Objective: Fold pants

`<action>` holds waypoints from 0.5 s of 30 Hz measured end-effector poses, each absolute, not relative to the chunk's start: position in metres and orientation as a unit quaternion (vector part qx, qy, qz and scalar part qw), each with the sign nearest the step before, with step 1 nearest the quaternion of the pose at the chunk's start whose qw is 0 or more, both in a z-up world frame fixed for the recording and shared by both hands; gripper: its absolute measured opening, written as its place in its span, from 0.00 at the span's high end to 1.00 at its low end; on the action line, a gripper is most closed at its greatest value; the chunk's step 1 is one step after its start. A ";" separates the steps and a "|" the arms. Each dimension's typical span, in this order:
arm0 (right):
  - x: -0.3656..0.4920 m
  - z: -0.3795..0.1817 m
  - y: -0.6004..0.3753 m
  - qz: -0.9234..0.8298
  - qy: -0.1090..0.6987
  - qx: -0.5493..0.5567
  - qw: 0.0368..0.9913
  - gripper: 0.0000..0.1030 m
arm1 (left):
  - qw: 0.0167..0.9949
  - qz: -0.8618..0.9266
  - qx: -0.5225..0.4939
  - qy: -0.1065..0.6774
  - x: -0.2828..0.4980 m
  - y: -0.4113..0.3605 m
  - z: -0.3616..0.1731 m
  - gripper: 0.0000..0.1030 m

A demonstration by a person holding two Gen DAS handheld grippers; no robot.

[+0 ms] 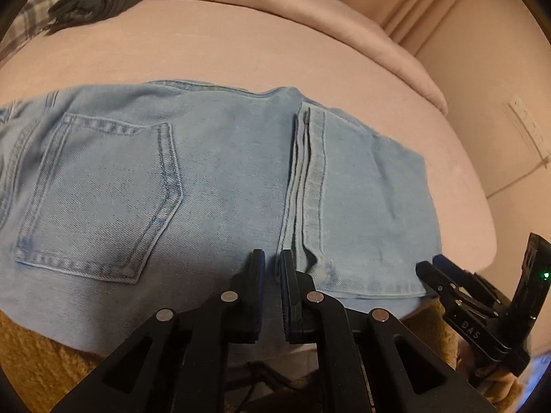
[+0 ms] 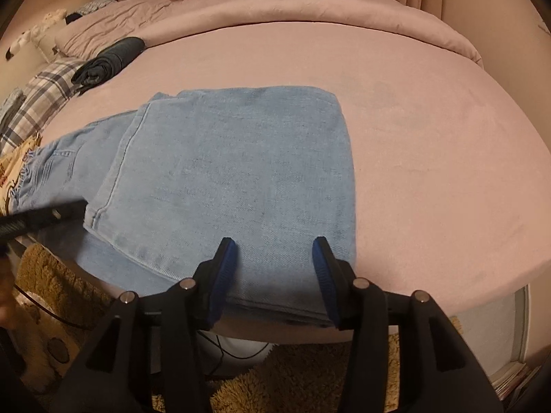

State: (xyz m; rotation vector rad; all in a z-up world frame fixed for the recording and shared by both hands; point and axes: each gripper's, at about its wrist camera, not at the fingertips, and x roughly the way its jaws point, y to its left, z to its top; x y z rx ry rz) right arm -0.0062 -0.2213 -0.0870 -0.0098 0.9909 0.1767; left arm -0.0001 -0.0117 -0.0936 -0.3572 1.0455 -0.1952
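Observation:
Light blue jeans (image 1: 213,186) lie folded on the pink bed, back pocket (image 1: 103,199) up on the left, leg hems (image 1: 306,186) folded over the seat. My left gripper (image 1: 270,258) is nearly shut, empty, with a narrow gap, just above the jeans' near edge by the hems. My right gripper (image 2: 273,251) is open over the near edge of the folded legs (image 2: 234,172), holding nothing. The right gripper also shows in the left wrist view (image 1: 434,268) at the jeans' right corner. The left gripper's tip (image 2: 51,215) shows at the left in the right wrist view.
The pink bed (image 2: 430,137) stretches far and right. A rolled dark garment (image 2: 110,58) lies at the far left near plaid bedding (image 2: 38,99). A shaggy tan rug (image 2: 51,282) and cables lie on the floor below the bed's near edge.

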 end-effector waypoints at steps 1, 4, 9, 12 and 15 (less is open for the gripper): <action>-0.006 -0.087 -0.222 0.085 0.476 -0.003 0.876 0.55 | 0.846 -0.093 -0.172 0.496 -0.001 -0.011 -0.094 0.94; -0.007 -0.087 -0.218 0.082 0.476 -0.010 0.875 0.55 | 0.843 -0.096 -0.181 0.498 -0.001 -0.006 -0.094 0.94; -0.002 -0.075 -0.207 0.080 0.479 -0.014 0.874 0.51 | 0.841 -0.098 -0.187 0.499 -0.007 0.006 -0.085 0.94; 0.000 -0.057 -0.188 0.124 0.460 -0.003 0.879 0.40 | 0.851 -0.082 -0.186 0.484 -0.013 0.020 -0.073 0.94; 0.003 -0.041 -0.161 0.146 0.432 -0.031 0.889 0.36 | 0.867 -0.053 -0.181 0.461 -0.021 0.039 -0.057 0.86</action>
